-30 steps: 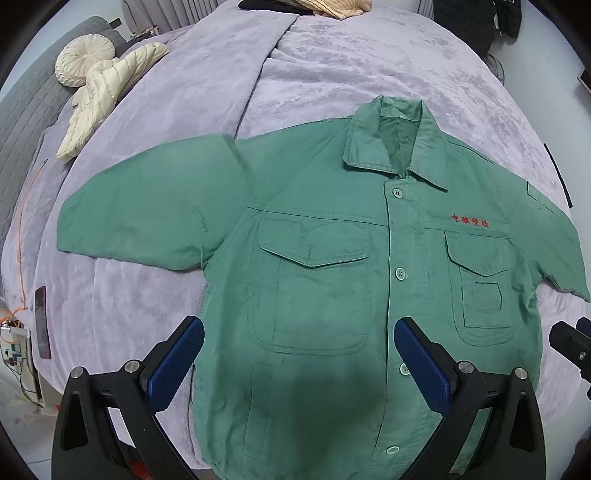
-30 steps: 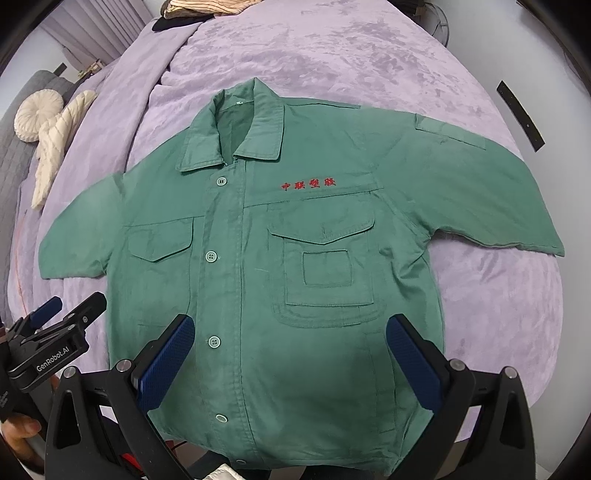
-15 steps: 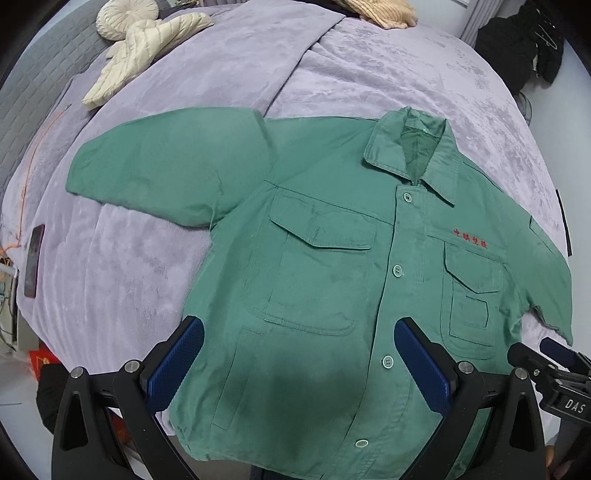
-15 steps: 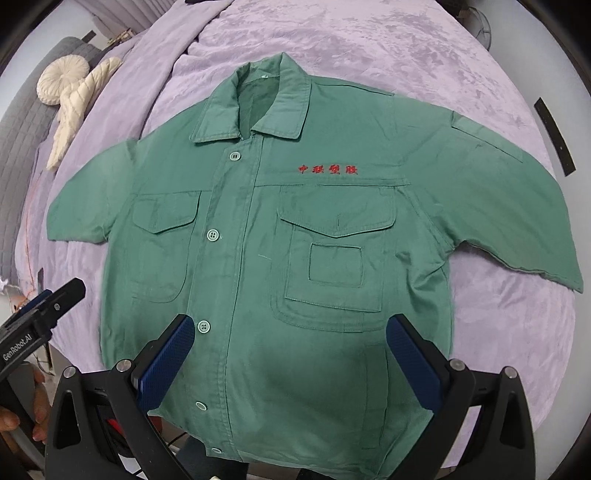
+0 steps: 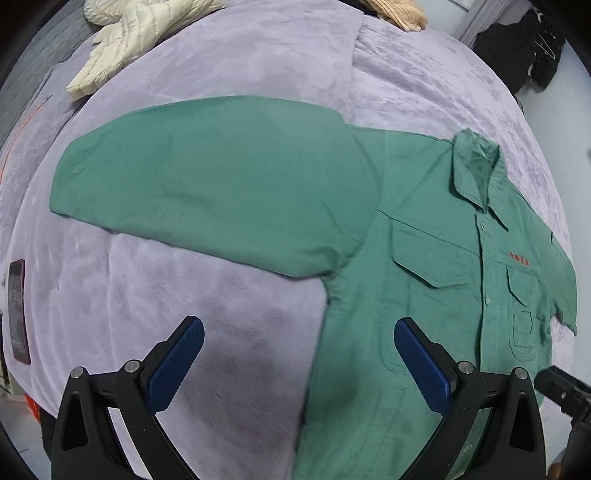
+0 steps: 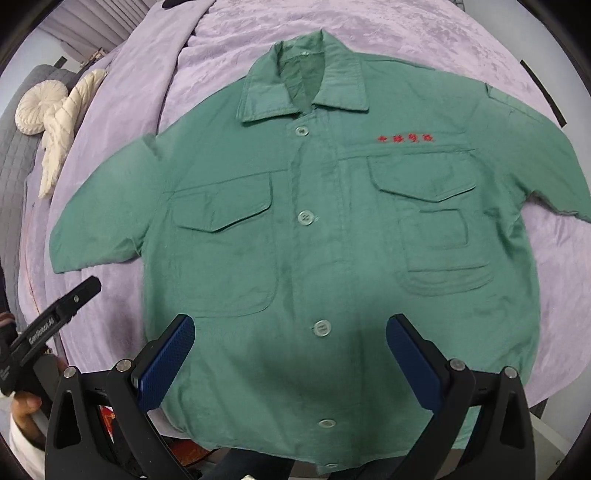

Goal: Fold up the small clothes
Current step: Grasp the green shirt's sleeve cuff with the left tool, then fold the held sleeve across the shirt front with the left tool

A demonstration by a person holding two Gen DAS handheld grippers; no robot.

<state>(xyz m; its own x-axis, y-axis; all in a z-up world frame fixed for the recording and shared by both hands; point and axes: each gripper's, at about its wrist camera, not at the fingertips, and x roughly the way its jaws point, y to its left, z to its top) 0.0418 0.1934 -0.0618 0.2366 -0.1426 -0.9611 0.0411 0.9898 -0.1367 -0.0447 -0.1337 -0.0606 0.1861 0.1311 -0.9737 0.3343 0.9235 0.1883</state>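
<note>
Green shirt point(image 5: 424, 295) flat on the lilac blanket point(image 5: 221, 55), both grippers wide open and empty.

Left wrist view: left gripper point(image 5: 299, 354) hovers over bare blanket beside the shirt's side seam, jaws spread wide, nothing between them; one sleeve point(image 5: 214, 177) lies stretched flat ahead; cream quilted jacket point(image 5: 129, 33) farther off; dark phone point(image 5: 18, 310) at the blanket's edge. Right wrist view: right gripper point(image 6: 290, 354) spread over the buttoned front near the hem, gripping nothing; shirt point(image 6: 314, 240) face up, collar away, red lettering point(image 6: 404, 138) above a chest pocket.
</note>
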